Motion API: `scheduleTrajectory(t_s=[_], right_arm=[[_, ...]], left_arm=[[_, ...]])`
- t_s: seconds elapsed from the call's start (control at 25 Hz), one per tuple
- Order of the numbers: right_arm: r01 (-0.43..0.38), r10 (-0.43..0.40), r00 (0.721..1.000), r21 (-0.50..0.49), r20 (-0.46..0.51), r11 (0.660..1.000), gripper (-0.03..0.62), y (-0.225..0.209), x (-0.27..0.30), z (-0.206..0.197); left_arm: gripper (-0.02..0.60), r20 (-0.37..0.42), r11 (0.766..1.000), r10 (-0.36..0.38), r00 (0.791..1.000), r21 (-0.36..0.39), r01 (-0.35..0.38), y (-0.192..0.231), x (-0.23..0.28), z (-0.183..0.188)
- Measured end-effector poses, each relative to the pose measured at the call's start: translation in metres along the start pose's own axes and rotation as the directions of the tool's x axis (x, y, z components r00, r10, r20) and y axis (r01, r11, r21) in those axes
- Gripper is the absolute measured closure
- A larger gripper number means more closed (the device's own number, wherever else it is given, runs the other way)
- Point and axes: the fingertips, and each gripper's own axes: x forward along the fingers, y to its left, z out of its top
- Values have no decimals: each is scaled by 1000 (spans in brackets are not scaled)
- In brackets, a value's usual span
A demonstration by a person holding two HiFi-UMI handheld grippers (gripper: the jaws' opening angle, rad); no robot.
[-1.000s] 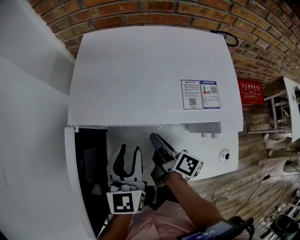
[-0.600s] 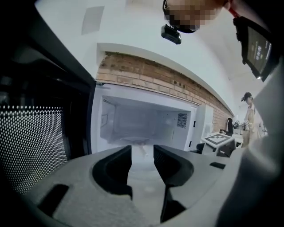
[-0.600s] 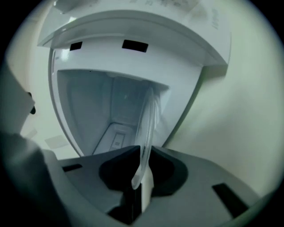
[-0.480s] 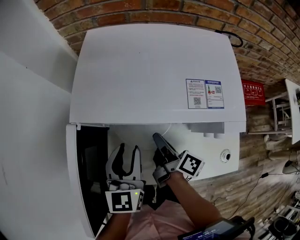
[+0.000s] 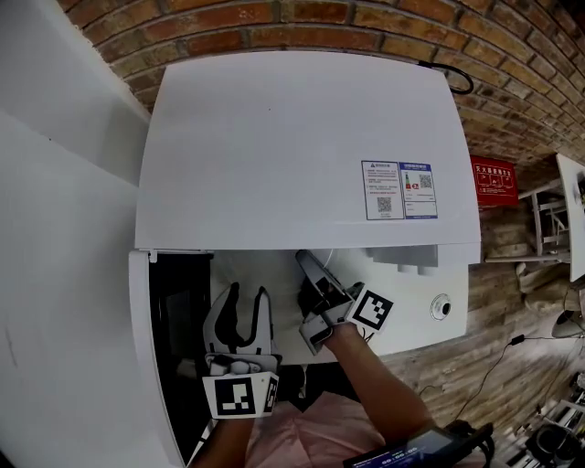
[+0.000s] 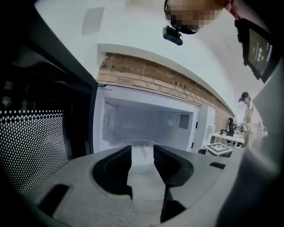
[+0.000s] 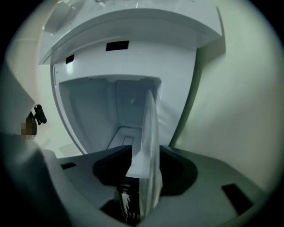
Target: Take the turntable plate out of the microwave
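Head view: the white microwave (image 5: 292,137) fills the upper middle of the frame, with a brick wall (image 5: 274,18) along the top edge. Its door (image 5: 169,338) stands swung open at the lower left, dark side inward. Two printed labels (image 5: 398,190) sit on the casing toward the right. The left claw (image 5: 248,292) is at the lower centre, in front of the opening and beside the door. The right claw (image 5: 309,265) is just to its right, rolled on its side and reaching under the front edge of the casing. The turntable plate cannot be made out in this view.

Left gripper view: the left claw (image 6: 143,150) is spread and has nothing in it. It faces the lit cavity of the microwave (image 6: 146,119) at mid-frame. The door (image 6: 35,146), with its dotted mesh, fills the left side.

Right gripper view: the picture is rolled sideways. The turntable plate (image 7: 151,128) shows edge-on as a thin glass blade, running from between the jaws up into the cavity (image 7: 106,111). The right claw (image 7: 145,153) is opening around it. A gap shows between the plate's rim and the left jaw, so the rim is not pinched.
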Motion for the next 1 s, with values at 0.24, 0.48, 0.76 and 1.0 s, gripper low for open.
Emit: scheduleTrajectory(t_s=[0.24, 0.48, 0.76, 1.0], right_arm=[[-5, 8, 999, 58, -48, 998, 487, -7, 7, -4], [-41, 48, 996, 101, -77, 994, 565, -2, 5, -11], [-90, 98, 993, 116, -64, 989, 565, 14, -25, -26], [-99, 101, 995, 94, -12, 991, 565, 26, -65, -38]], left_arm=[[419, -14, 1000, 20, 1000, -16, -20, 8, 2, -7], [419, -10, 1000, 18, 1000, -25, -18, 5, -8, -5], [419, -12, 999, -17, 1000, -46, 16, -12, -39, -6], [419, 10, 996, -66, 998, -59, 67, -35, -79, -6]])
